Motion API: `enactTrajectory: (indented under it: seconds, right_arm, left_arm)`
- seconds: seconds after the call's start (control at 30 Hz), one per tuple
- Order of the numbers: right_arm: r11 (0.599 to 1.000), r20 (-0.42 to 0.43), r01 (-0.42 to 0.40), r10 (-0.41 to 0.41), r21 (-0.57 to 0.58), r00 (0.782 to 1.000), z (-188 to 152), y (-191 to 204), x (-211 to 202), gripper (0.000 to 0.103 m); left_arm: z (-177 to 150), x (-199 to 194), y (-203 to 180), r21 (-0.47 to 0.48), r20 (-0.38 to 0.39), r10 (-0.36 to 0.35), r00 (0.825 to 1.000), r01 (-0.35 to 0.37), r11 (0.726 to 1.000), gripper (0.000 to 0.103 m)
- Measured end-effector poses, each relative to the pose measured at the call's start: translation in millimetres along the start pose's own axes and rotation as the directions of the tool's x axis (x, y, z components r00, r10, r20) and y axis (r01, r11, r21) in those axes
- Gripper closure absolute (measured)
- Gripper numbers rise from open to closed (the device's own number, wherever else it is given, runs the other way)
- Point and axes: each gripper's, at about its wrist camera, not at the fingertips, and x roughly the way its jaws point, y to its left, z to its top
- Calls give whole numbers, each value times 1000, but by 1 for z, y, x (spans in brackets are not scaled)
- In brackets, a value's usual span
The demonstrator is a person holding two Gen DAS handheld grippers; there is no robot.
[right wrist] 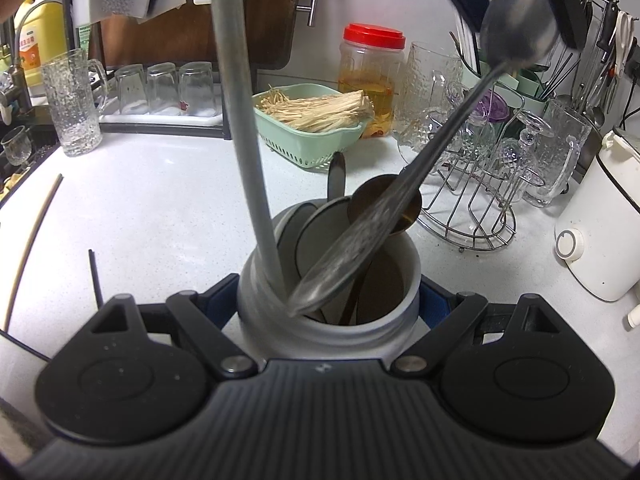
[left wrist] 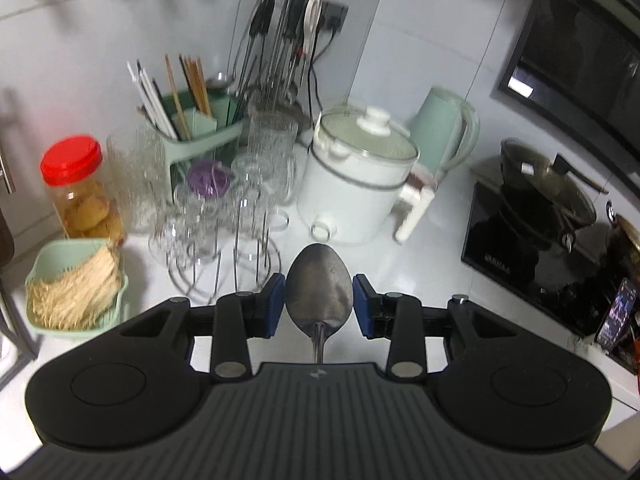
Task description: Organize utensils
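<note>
The steel spoon (left wrist: 319, 295) sat bowl-up between the blue pads (left wrist: 275, 306) of the left gripper (left wrist: 320, 306), its neck running back toward the gripper body; the jaws stood narrow, pressed to the two edges of the bowl, so the spoon was held there. From the right wrist view the same spoon (right wrist: 516, 26) showed at the top right with the left gripper's dark finger across its bowl, and its long handle slanted down and to the left until the flat end hung over the mouth of the white utensil jar (right wrist: 332, 320). Whether that end touched the rim could not be told because of blur. Inside the jar stood other utensils, among them a thick grey handle (right wrist: 240, 120) rising straight up out of frame and several dark rounded heads. The right gripper (right wrist: 328, 304) had its blue-padded fingers set wide on either side of the jar, close against its wall and seemingly clamping it. The jar rested on the white counter (right wrist: 160, 208). Behind it lay a green basket (right wrist: 308, 136) of pale sticks, a red-lidded jar (right wrist: 372, 80), a wire rack (right wrist: 468, 208) of glasses, and a white cooker (right wrist: 600, 232) at the right. Two loose chopsticks (right wrist: 95, 278) lay on the counter at the left.
</note>
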Motion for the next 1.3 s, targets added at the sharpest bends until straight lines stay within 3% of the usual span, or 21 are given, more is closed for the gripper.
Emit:
enactTrajectory:
  seconds: [0.13,0.43,0.8,1.1,1.3]
  right_arm:
    - [1000,5,-2,2,-1,1000,0,0,0,11]
    - [1000,12,-6,6,-5,1000,-1,0,0,11]
    - [1000,17,-9,9,-7,1000,-3,1,-2,11]
    - [1000,19,-13,13,-12,1000,-3,1,-2,11]
    - [1000,22,-13,14,-16,1000,-4,1,-3,11]
  left_arm:
    - [2,4,-6,46,-46,16,999,-14,999,61]
    - [5,17,-10,54,26,20,999,-22,998,61]
    - [-9,12,-13,58,-77,48,996,-43,997,61]
    - [-10,-21,-12,33,-212,-7,977,14,999,61]
    - [-14,-15,-9,37,-282,-13,959,25,999,61]
